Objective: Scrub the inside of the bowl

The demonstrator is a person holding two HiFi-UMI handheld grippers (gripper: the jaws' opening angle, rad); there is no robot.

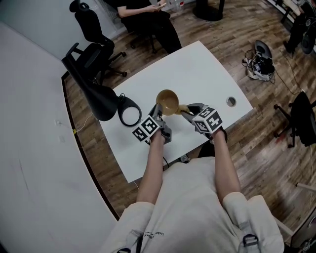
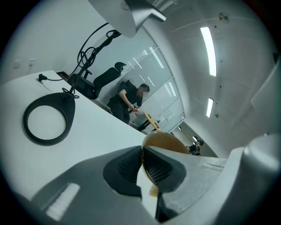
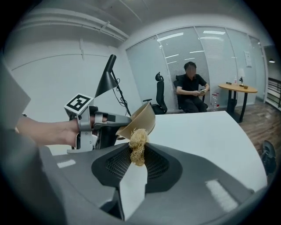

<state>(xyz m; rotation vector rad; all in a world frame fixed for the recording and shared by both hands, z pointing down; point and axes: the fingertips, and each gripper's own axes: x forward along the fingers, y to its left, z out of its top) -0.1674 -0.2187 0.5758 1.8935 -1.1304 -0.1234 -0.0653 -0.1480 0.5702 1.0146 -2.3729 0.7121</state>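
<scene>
A tan bowl (image 1: 168,101) is held tilted above the white table (image 1: 197,69). My left gripper (image 1: 159,114) is shut on its rim, and in the left gripper view the bowl (image 2: 166,145) edge sits clamped between the jaws. My right gripper (image 1: 186,112) is shut on a straw-coloured fibre scrubber (image 3: 137,146). The scrubber (image 1: 181,108) sits at the bowl's right edge. In the right gripper view the bowl (image 3: 139,121) hangs just beyond the scrubber, held by the left gripper (image 3: 117,119).
A black desk lamp (image 1: 96,94) with a ring-shaped base (image 1: 129,111) stands on the table's left. A cable hole (image 1: 230,102) lies near the right edge. Office chairs (image 1: 94,34) and a seated person (image 1: 148,15) are beyond the table; bags lie on the floor (image 1: 259,62).
</scene>
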